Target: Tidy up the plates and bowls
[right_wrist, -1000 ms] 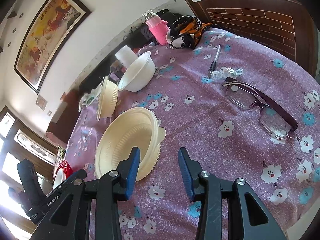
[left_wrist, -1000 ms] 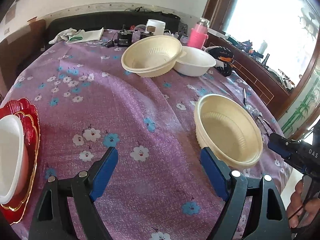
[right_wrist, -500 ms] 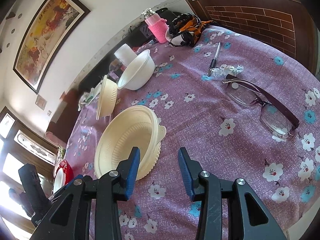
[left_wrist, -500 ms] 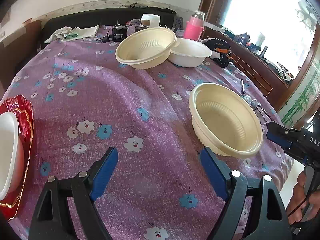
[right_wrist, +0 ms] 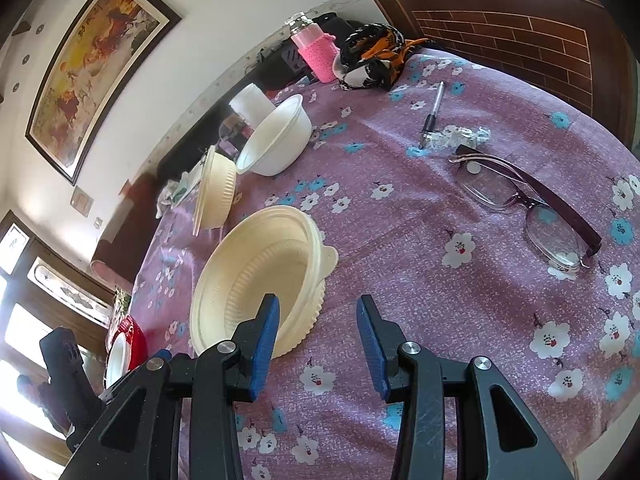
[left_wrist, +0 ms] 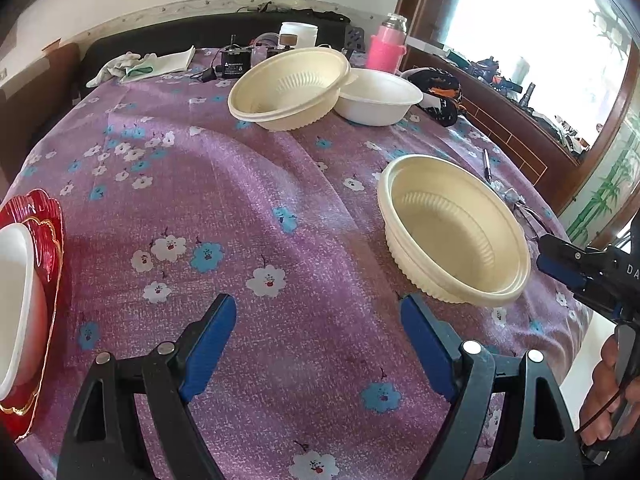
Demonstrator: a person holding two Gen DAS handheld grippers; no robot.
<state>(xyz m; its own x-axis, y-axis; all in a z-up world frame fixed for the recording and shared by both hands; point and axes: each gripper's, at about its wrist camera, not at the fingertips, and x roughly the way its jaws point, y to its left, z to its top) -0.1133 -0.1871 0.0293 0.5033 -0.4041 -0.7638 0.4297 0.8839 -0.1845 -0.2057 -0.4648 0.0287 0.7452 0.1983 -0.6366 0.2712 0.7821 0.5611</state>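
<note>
A cream ribbed bowl [left_wrist: 452, 228] sits near the table's right edge; it also shows in the right wrist view [right_wrist: 256, 284]. A second cream bowl [left_wrist: 288, 88] and a white bowl [left_wrist: 376, 96] stand at the far side, touching. A red plate [left_wrist: 44, 240] with a white bowl [left_wrist: 14, 304] on it lies at the left edge. My left gripper [left_wrist: 318, 312] is open and empty above the cloth, left of the near cream bowl. My right gripper [right_wrist: 318, 312] is open and empty, its left finger in front of that bowl's near rim.
Glasses [right_wrist: 528, 208], a pen [right_wrist: 434, 110] and a clear wrapper [right_wrist: 460, 136] lie on the purple floral cloth at the right. A pink bottle [left_wrist: 386, 46], a dark scarf [left_wrist: 438, 92], a white jar [left_wrist: 298, 34] and gloves [left_wrist: 120, 66] stand at the back.
The left gripper has drawn back and tilted, so the far bowls and the near cream bowl sit lower and closer in its view. The right gripper has barely moved.
</note>
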